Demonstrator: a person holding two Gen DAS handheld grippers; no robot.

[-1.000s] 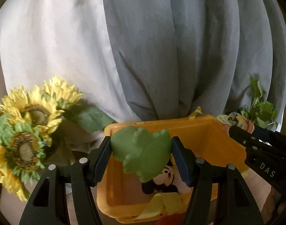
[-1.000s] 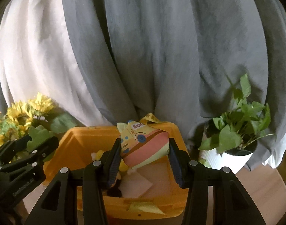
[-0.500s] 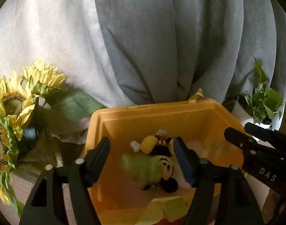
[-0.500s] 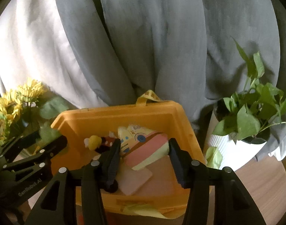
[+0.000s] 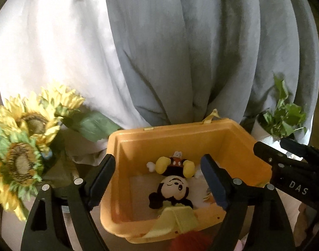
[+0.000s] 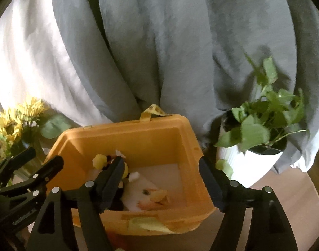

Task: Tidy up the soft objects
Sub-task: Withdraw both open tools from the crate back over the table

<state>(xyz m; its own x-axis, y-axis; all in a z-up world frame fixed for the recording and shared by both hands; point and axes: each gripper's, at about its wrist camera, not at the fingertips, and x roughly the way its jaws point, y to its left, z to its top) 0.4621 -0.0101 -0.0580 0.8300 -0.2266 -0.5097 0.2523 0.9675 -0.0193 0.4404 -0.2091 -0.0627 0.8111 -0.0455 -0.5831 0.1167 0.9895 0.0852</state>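
Orange bin (image 5: 176,138) holds two plush toys (image 5: 173,188)

Dim, soft backlight glows through the white curtain (image 5: 54,48); fisheye corners black, sunflowers (image 5: 23,146) blurred

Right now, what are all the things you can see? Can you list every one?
Bin: one, orange, in the middle below both grippers.
Mouse toy: one, black, white, red and yellow, lying inside the bin.
Pale toy: one, white with yellow and pink, on the bin floor; too blurred to name.
Strap: one, yellow, on the bin's far rim.
Sunflowers: a bunch, yellow, left of the bin.
Potted plant: one, green leaves in a white pot, right of the bin.
Curtains: grey and white, behind everything.
Left gripper: black, jaws opening, nothing between them.
Right gripper: black, jaws opening, nothing between them.
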